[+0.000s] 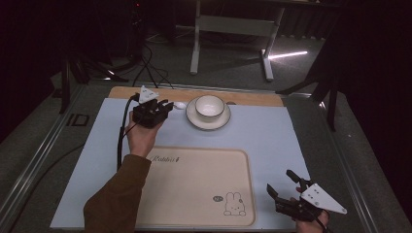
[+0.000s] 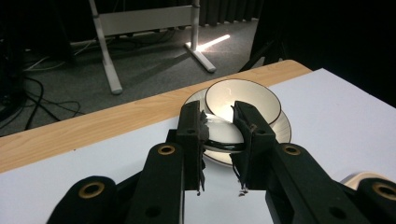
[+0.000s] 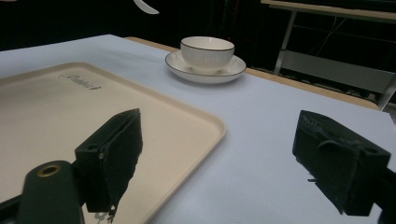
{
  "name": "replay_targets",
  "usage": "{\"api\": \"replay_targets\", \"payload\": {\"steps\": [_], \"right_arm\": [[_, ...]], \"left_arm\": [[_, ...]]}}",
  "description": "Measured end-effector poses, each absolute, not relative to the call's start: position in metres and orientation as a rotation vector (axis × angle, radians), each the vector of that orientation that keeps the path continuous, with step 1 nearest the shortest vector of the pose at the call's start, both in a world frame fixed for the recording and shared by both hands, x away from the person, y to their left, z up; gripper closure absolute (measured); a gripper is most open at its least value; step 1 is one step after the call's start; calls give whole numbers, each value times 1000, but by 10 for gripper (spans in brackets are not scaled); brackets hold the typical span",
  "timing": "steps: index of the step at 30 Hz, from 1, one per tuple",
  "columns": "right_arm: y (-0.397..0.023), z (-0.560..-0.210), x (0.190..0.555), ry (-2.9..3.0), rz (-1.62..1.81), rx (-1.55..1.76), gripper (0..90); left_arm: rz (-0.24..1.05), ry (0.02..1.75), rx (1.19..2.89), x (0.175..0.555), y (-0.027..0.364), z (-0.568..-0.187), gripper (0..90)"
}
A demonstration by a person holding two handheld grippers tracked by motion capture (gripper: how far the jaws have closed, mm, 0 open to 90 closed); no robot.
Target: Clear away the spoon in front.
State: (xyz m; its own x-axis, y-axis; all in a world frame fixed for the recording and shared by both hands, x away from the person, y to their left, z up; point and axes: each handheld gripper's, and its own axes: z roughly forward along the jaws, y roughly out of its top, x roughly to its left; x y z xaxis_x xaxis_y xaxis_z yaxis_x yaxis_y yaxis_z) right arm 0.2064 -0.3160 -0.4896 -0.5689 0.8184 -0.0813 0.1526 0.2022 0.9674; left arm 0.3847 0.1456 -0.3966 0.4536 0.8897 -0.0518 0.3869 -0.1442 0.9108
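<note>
The left gripper [image 1: 165, 108], at 10 o'clock on the pale blue mat [image 1: 272, 141], is clamped on a small white spoon [image 1: 180, 105]. At 12 sits the black-rimmed white ceramic bowl [image 1: 210, 107] on its round saucer [image 1: 193, 118]. The right gripper [image 1: 282, 187], jaws wide apart, hovers at 4, beside the cream rectangular plastic tray [image 1: 194, 184].

From my right gripper [image 3: 219, 163]: black jaws stand wide apart, nothing between. Left jaw over corner of beige plastic tray [image 3: 56, 107], right jaw over pale blue mat [image 3: 261, 140]. Beyond, white black-rimmed bowl [image 3: 207, 52] sits on matching white saucer [image 3: 233, 69]. White curved object [image 3: 145, 6] at top edge, identity unclear.
</note>
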Motion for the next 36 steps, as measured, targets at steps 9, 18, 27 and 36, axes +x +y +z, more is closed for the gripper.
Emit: {"api": "replay_targets", "payload": {"steps": [9,18,27,36], "right_arm": [[-316,-490,206,1870,1399,904,155],[-315,-490,206,1871,1399,902,155],[-315,-490,206,1877,1397,902,155],[-315,-491,207,1875,1397,906,155]], "left_arm": [[652,1126,1711,373,157,-401,739],[659,1155,1696,364,169,-406,738],[686,1172,1689,354,178,-408,739],[711,1189,1693,344,182,-413,739]]}}
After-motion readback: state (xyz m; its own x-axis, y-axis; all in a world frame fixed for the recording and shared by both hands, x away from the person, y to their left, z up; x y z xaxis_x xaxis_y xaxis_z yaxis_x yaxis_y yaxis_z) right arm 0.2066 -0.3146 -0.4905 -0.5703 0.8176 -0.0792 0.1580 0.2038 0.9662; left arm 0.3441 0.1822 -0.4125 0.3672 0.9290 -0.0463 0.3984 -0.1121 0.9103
